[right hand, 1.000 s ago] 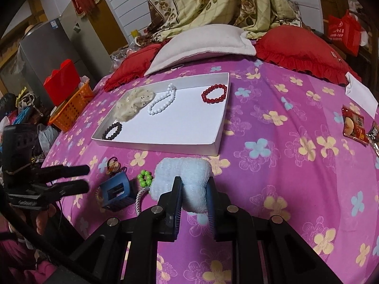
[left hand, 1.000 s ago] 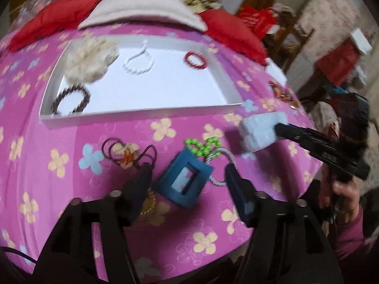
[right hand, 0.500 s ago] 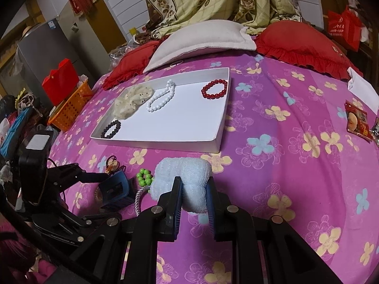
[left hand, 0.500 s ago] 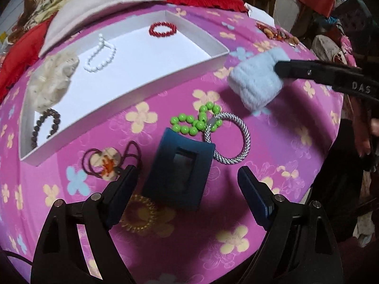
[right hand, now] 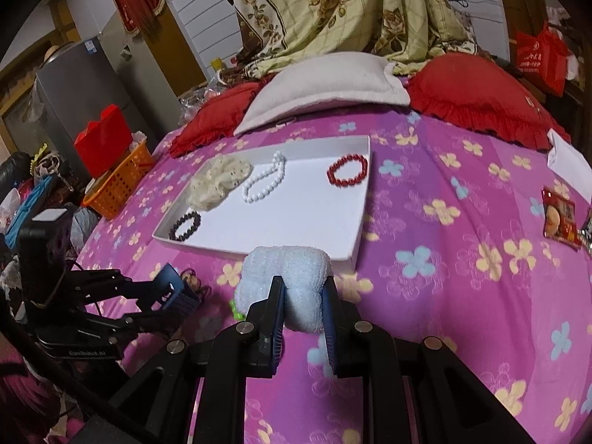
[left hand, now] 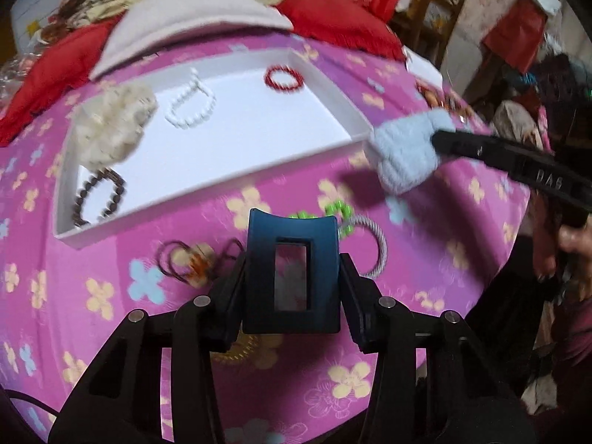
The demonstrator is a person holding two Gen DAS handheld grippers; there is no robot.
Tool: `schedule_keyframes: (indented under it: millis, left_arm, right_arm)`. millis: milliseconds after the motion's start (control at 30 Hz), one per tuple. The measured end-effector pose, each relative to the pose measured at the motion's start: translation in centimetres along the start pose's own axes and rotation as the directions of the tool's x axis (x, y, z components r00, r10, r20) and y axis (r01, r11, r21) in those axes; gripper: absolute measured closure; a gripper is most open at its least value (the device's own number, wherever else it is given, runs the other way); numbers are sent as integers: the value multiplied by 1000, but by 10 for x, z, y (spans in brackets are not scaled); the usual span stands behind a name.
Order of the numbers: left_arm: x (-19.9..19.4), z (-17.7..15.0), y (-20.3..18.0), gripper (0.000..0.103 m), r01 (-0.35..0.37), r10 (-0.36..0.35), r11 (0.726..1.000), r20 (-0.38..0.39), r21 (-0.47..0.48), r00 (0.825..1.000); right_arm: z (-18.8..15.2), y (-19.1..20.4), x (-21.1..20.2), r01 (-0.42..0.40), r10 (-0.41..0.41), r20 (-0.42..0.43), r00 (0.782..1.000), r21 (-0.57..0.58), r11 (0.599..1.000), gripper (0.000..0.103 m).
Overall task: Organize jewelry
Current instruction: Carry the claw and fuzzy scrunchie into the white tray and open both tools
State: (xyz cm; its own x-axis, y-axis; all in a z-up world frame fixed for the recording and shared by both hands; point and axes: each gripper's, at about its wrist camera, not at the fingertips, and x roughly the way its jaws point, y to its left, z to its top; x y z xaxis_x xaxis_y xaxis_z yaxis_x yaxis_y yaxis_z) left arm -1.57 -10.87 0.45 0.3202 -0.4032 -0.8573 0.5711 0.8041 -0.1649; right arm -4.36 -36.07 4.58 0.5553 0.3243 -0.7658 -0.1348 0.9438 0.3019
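My left gripper has a dark blue hair clip between its pads. The jaws are closing and press on its sides; the clip stands up off the pink flowered bedspread. From the right wrist view the left gripper is low at the left. My right gripper is shut on a fluffy light-blue scrunchie, held just before the near wall of the white tray. In the tray lie a cream scrunchie, a white bead bracelet, a red bracelet and a dark bracelet.
Loose on the bedspread near the clip are green beads, a silver-grey hair ring, a brown hair tie with an ornament and a gold coil tie. Pillows lie behind the tray. An orange basket stands at the left.
The left jaws stood wide open around the blue clip; now they have closed onto it and it stands upright between them. The right gripper keeps the scrunchie still.
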Motion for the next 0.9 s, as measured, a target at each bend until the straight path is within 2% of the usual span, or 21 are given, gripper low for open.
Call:
schedule_keyframes:
  millis: [400,633,900]
  left_arm:
    - [-3,48,34,58,-114,120,990,84,-78,989]
    - [21,69,60,58,-153,165,979,77,-137,983]
    - [51,76,85,58,-163,172,966,29,-201,985]
  right_arm:
    - [49,1,31,46,-45,11,999,-15,999,85]
    - [63,-7,64,53,-53,-29,998,1,999,85]
    - [65,-28,100,69,-65,-77,995,46,997,85]
